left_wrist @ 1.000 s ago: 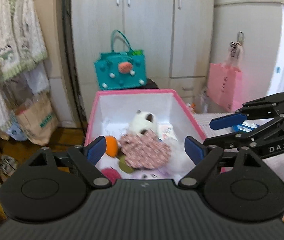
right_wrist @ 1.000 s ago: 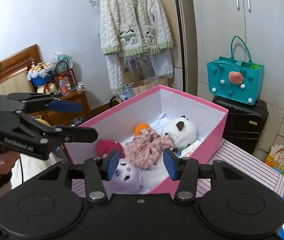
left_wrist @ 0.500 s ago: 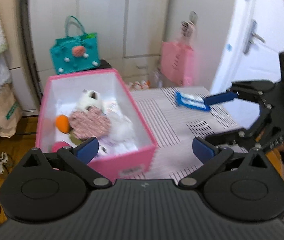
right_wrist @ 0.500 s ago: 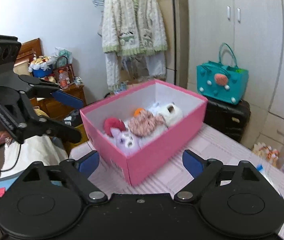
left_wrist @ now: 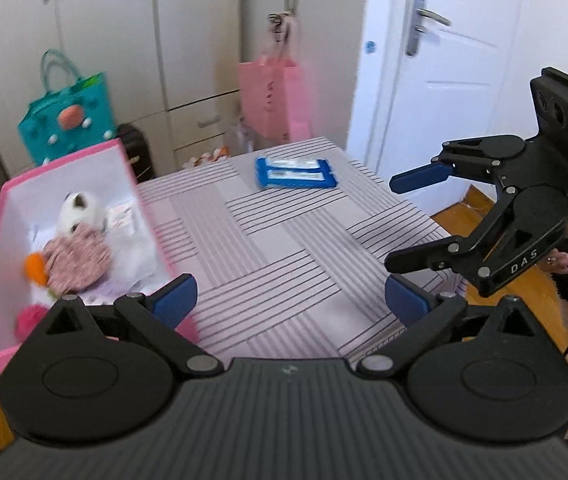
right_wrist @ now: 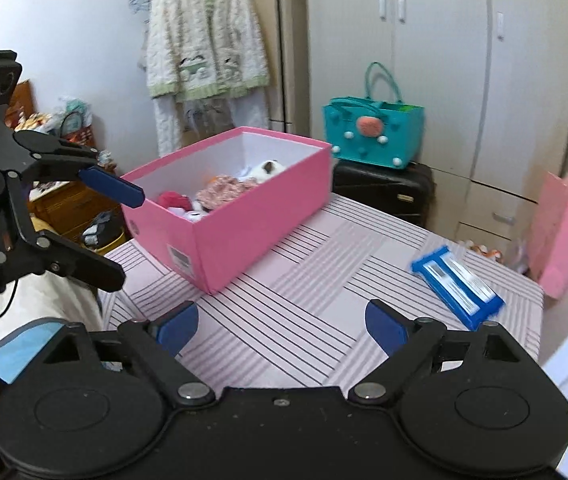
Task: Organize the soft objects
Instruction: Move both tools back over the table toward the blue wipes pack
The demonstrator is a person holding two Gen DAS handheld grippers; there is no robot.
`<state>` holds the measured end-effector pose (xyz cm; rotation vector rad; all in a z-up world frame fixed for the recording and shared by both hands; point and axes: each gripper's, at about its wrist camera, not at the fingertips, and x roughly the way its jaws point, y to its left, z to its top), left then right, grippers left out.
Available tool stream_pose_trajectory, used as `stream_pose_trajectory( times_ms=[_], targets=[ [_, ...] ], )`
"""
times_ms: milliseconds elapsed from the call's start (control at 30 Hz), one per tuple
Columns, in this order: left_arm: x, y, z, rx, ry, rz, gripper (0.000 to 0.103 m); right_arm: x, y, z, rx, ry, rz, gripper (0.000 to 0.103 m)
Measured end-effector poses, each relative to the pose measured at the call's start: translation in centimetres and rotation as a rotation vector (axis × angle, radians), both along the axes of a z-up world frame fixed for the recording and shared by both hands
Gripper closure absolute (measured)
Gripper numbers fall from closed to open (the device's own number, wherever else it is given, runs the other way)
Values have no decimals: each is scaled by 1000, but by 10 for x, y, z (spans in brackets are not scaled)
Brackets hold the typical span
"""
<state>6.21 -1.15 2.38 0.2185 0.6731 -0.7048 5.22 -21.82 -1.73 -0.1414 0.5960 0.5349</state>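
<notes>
Pink box [right_wrist: 240,216] of soft toys [left_wrist: 76,248] off to the left gripper's [left_wrist: 288,298] left, both it and the right gripper [right_wrist: 282,324] spread wide and empty over striped tabletop [left_wrist: 284,256], best kept apart for the blue pack [right_wrist: 458,286] ahead-right.

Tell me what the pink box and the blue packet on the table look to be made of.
Pink box: probably cardboard, matte pink outside, white inside; thin, stiff, straight walls with sharp corners and a stuck-on label. Blue packet: likely soft plastic film, slightly glossy, with a white printed panel; blur leaves the contents open.
</notes>
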Motion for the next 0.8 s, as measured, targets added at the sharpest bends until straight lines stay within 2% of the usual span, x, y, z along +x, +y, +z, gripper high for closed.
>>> stream_pose_trajectory(
  times_ms=[200, 367, 533, 667, 800],
  targets=[
    [16, -30, -10, -32, -28, -38, 1, 0, -20, -20, -18, -78, -86, 10],
    [36, -56, -20, -74, -113, 4, 2, 15, -29, -41, -28, -116, -125, 10],
    [62, -75, -35, -70, -148, 37, 3, 34, -52, -53, -39, -135, -231, 13],
    [84, -90, -51, -38, -148, 50, 3, 46, -66, -61, -99, -180, -290, 15],
    [107, -106, -63, -63, -144, 58, 4, 63, -74, -68, -81, -162, -305, 15]
  ],
)
